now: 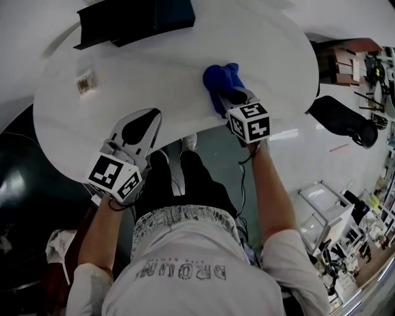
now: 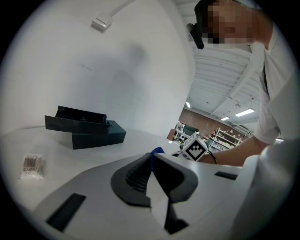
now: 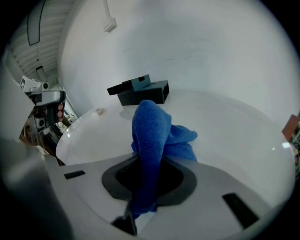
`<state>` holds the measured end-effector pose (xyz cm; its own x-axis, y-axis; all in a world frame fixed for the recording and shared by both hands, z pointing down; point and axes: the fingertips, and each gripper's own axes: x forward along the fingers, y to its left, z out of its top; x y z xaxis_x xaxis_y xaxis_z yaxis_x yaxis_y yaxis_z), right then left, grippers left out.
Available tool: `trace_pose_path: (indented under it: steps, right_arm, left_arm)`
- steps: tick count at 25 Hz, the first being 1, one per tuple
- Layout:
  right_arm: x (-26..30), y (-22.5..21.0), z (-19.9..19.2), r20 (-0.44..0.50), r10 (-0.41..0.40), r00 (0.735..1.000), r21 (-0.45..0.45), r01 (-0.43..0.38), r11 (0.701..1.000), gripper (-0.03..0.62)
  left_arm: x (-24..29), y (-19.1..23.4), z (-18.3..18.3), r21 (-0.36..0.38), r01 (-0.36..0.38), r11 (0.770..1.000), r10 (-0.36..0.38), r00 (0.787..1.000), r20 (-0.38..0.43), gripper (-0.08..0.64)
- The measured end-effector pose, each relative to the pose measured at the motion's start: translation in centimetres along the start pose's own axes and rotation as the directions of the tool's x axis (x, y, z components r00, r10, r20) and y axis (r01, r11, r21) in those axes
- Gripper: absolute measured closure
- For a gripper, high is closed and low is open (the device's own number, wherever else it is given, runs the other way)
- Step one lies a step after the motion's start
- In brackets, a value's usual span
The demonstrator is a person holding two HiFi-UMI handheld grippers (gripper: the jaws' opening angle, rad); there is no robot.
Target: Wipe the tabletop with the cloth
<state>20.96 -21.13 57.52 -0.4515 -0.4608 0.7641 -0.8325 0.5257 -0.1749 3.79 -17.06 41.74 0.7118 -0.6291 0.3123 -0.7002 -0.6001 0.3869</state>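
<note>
A blue cloth [image 1: 221,81] lies bunched on the white round tabletop [image 1: 160,74] near its front right edge. My right gripper [image 1: 231,97] is shut on the cloth; in the right gripper view the cloth [image 3: 152,126] rises from between the jaws and drapes forward onto the table. My left gripper [image 1: 147,120] sits over the table's front edge, to the left of the cloth and apart from it. In the left gripper view the left gripper [image 2: 151,161] has its dark pads pressed together with nothing between them.
A black box [image 1: 139,18] with its lid ajar stands at the table's far side. A small packet [image 1: 85,82] lies at the far left. The person's legs are under the front edge. A black chair [image 1: 342,120] and shelving stand to the right.
</note>
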Motion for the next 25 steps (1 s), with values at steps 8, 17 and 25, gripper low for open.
trace_pose_path:
  steps: [8,17,25]
  right_arm:
    - [-0.1,-0.1,0.1,0.002,-0.005,1.0,0.021,0.004,1.0,0.52]
    - [-0.9,3.4,2.0,0.052,-0.016,0.999,0.021,0.015,1.0,0.521]
    - [0.1,11.9,4.7,0.07,0.069,0.995,-0.061,-0.065,0.996,0.522]
  left_arm:
    - [-0.6,0.2,-0.2,-0.012,-0.012,1.0,0.012,1.0,0.004,0.532]
    - [-5.1,3.2,-1.0,-0.03,-0.05,0.998,0.051,0.998,0.028,0.532]
    - [-10.5,6.4,-1.2,-0.057,-0.099,0.994,0.102,0.992,0.069,0.532]
